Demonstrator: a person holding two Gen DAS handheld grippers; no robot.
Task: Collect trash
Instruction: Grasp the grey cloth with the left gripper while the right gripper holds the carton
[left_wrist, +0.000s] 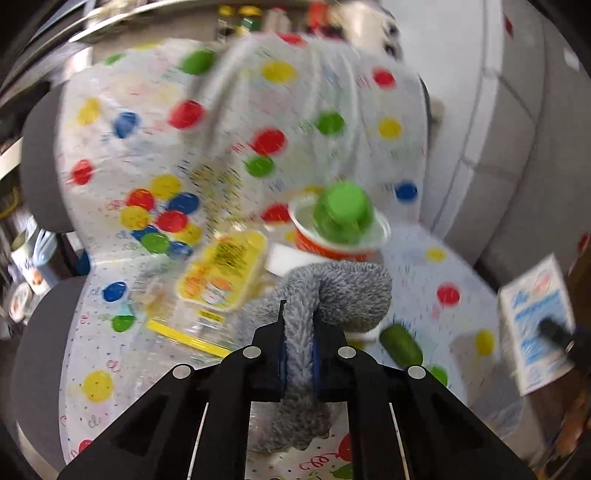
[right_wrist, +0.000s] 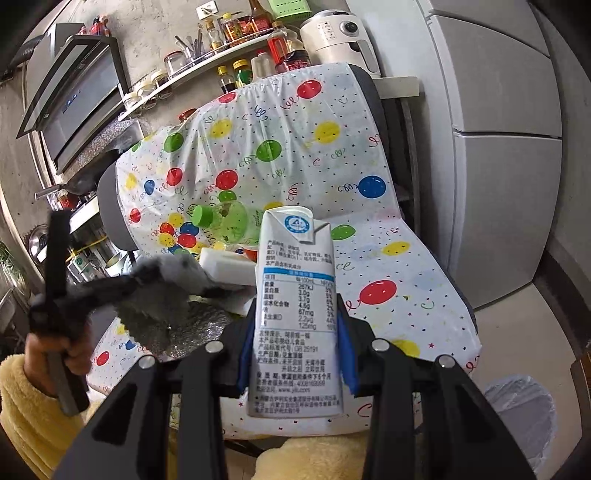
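My left gripper (left_wrist: 299, 321) is shut on a grey fuzzy cloth (left_wrist: 343, 291), which hangs out on both sides of the pads. In the right wrist view the same cloth (right_wrist: 166, 288) hangs from that gripper above the chair seat. My right gripper (right_wrist: 295, 332) is shut on an upright white milk carton (right_wrist: 295, 295), also seen at the right edge of the left wrist view (left_wrist: 535, 325). On the seat lie a green-capped bottle (right_wrist: 225, 221), an orange cup (left_wrist: 332, 247), a yellow packet (left_wrist: 221, 273) and a white block (right_wrist: 225, 266).
The chair wears a balloon-print plastic cover (right_wrist: 388, 258). A bin with a clear liner (right_wrist: 517, 417) stands on the floor at the lower right, beside a grey fridge (right_wrist: 498, 147). Shelves of bottles (right_wrist: 229, 55) and a range hood (right_wrist: 81, 99) lie behind. Crinkled silver foil (right_wrist: 199, 328) lies on the seat's front.
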